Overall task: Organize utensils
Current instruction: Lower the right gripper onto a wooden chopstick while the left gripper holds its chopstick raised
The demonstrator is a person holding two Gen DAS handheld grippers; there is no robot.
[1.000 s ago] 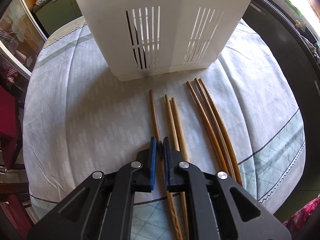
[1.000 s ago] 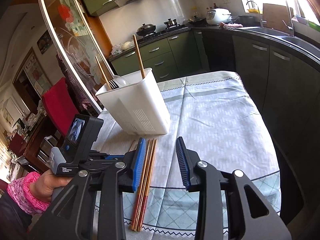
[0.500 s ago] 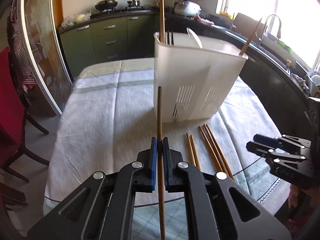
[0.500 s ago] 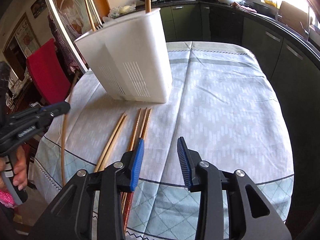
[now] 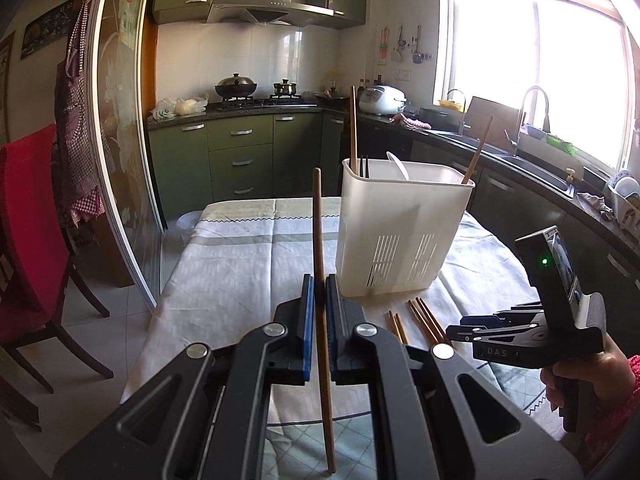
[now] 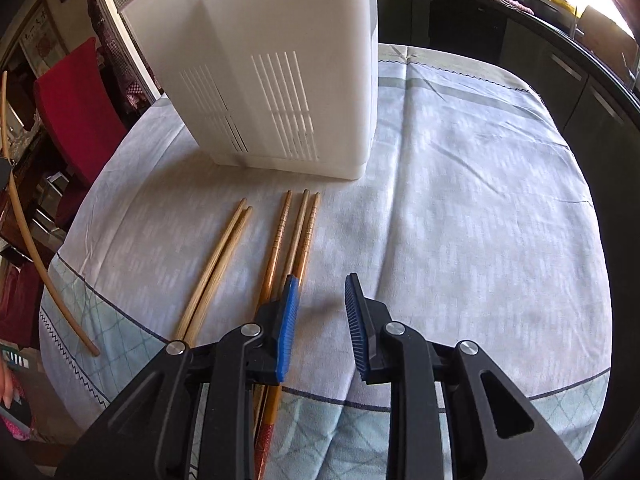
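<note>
My left gripper is shut on a dark wooden chopstick and holds it upright in the air, left of the white utensil caddy. The caddy holds two chopsticks, a fork and a white spoon. That held chopstick also shows at the left edge of the right wrist view. My right gripper is open and empty, low over the table, just right of three chopsticks lying on the cloth. A lighter pair lies left of them. The caddy stands right behind.
The table wears a pale patterned cloth. A red-covered chair stands at the left. Green kitchen cabinets and a dark counter with a sink run behind and to the right.
My left gripper has lifted the chopstick off the table and raised it higher, level with the caddy. My right gripper has dropped and moved forward toward the three chopsticks, still open.
</note>
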